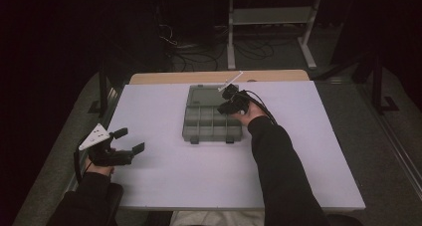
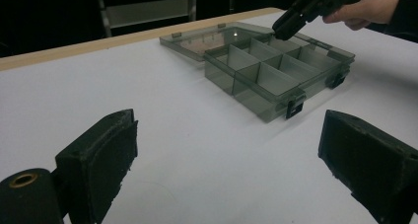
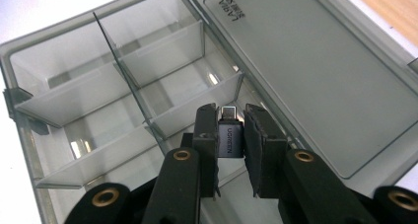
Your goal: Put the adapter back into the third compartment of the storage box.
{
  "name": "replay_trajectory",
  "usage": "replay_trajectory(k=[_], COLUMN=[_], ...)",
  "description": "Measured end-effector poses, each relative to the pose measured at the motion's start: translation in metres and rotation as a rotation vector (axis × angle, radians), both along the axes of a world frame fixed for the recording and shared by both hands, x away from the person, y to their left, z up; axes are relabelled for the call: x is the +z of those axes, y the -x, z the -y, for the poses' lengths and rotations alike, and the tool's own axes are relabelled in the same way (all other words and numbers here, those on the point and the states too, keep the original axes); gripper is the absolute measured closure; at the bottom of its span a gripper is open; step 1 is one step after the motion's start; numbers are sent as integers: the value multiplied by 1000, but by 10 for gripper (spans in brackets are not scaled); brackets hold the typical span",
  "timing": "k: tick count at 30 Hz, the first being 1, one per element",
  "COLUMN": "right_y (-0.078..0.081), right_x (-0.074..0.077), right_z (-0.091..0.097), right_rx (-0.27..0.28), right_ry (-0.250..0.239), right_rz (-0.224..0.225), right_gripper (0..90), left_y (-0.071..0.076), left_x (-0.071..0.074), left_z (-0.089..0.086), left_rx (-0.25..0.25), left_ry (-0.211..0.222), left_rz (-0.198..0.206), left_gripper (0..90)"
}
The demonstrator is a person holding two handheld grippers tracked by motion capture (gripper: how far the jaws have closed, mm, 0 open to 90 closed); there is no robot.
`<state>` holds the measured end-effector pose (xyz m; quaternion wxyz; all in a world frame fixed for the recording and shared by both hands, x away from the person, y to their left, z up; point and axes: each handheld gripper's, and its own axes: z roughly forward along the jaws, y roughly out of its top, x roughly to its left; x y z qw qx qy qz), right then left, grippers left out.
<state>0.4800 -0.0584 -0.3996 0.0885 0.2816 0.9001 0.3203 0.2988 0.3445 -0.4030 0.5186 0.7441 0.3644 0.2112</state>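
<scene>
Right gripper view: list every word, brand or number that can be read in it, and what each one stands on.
"UGREEN" runs lengthwise on the small grey adapter clamped in the right gripper.
Two short lines of raised lettering sit near a corner of the open lid of the compartment box; they are upside down and too faint to read.

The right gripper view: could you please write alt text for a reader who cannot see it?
The right gripper clamps a small grey USB adapter between its black jaws, above an open smoky-clear organizer box with empty compartments. The box's lid lies open flat.
</scene>
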Motion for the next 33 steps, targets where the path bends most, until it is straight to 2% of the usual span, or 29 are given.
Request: replay_trajectory(k=[18,20,25,27,33], right_y=[-3,-3,-1,1,3], right_x=[-13,-12,-7,-4,1], right_z=[-7,-5,-3,-1,4], right_rx=[27,23,27,19,-1], right_ry=[3,1,-7,-4,-10], right_rz=[-37,-40,-31,-29,-34], right_gripper=[745,694,656,590,491], left_y=[0,0,0,0,0], left_x=[0,0,0,0,0], left_z=[0,0,0,0,0], left_rx=[-3,-3,-3,-2,-2], left_ry=[-1,-1,-1,1,1], left_rz=[0,0,-1,-1,-1], left_gripper=[75,75,75,75,75])
